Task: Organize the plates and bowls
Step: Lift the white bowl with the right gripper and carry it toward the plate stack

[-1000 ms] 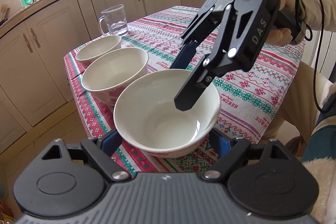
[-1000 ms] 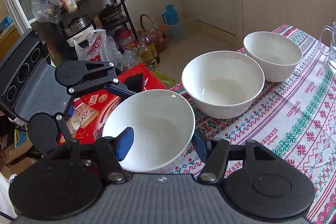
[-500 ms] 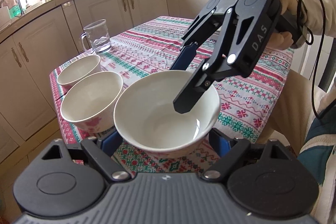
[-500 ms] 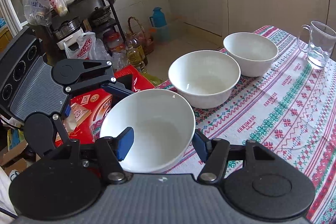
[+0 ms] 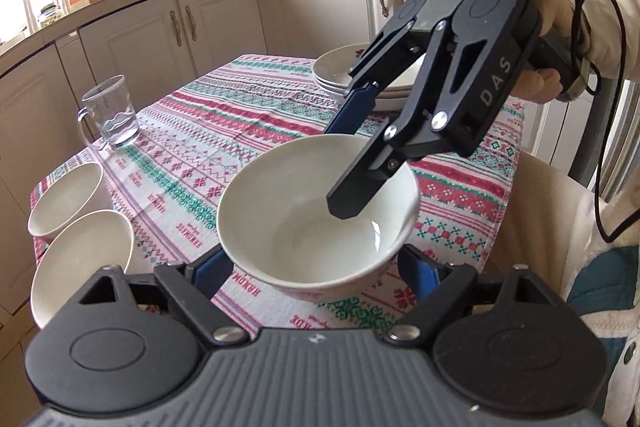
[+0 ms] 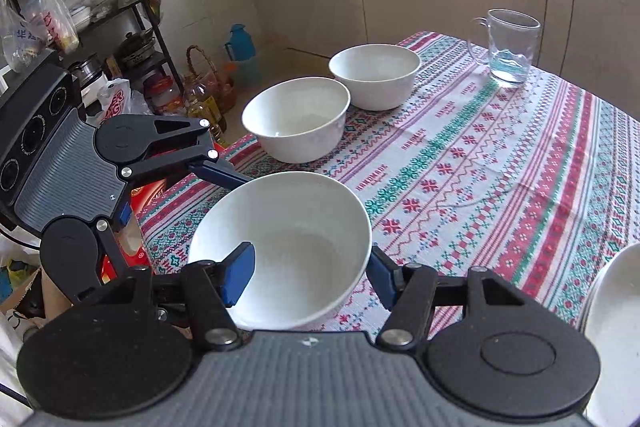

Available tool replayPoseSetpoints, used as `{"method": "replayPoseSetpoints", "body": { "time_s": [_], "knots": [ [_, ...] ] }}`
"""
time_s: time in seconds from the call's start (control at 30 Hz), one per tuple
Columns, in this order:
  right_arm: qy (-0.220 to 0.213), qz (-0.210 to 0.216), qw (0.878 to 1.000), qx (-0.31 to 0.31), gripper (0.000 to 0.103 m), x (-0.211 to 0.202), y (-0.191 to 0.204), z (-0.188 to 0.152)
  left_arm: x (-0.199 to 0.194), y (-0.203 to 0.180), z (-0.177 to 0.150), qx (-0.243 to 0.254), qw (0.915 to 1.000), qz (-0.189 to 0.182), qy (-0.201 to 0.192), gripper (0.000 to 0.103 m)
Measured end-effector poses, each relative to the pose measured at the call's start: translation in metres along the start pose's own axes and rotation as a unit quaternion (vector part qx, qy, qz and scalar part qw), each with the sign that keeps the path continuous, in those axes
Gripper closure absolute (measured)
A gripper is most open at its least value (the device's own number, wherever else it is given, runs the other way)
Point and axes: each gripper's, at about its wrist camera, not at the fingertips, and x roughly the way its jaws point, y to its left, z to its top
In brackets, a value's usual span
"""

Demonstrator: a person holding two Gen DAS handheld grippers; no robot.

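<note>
A white bowl hung above the near part of the table, carried between both tools. The left tongs were spread wide around its outside, their blue pads hard against the lower wall at about eight and four o'clock of the bowl; whether they truly bore its weight was hard to judge from this low angle. The right tongs came in from two o'clock and pinched the far rim, one finger dipping inside the bowl and the other down its outer wall. In the right wrist view the same bowl sat tilted between the right tongs, a blue pad inside at nine o'clock and the other pad outside the wall at three o'clock, while the left tongs reached its rim from ten o'clock. Two more white bowls stood touching, or very nearly so, along the table's edge at eleven o'clock, the farther one closer to a glass mug at one o'clock. A stack of plates lay at twelve o'clock in the left view, partly hidden behind the right tool. The striped patterned tablecloth covered the table.
</note>
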Motion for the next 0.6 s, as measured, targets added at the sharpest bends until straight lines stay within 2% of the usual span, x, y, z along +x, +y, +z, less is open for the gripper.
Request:
{"method": "replayPoseSetpoints", "body": {
  "time_s": [0.27,0.6],
  "knots": [
    [-0.003,-0.024,0.999,0.022,0.036,-0.014,-0.018,-0.014,0.018,-0.006,0.011,0.011,0.9998,-0.018,-0.003,0.015],
    [-0.001,-0.026,0.999,0.031,0.036,-0.014,-0.026,-0.018,0.027,-0.006,0.014,0.012,0.9997,-0.022,0.004,0.015]
  ]
}}
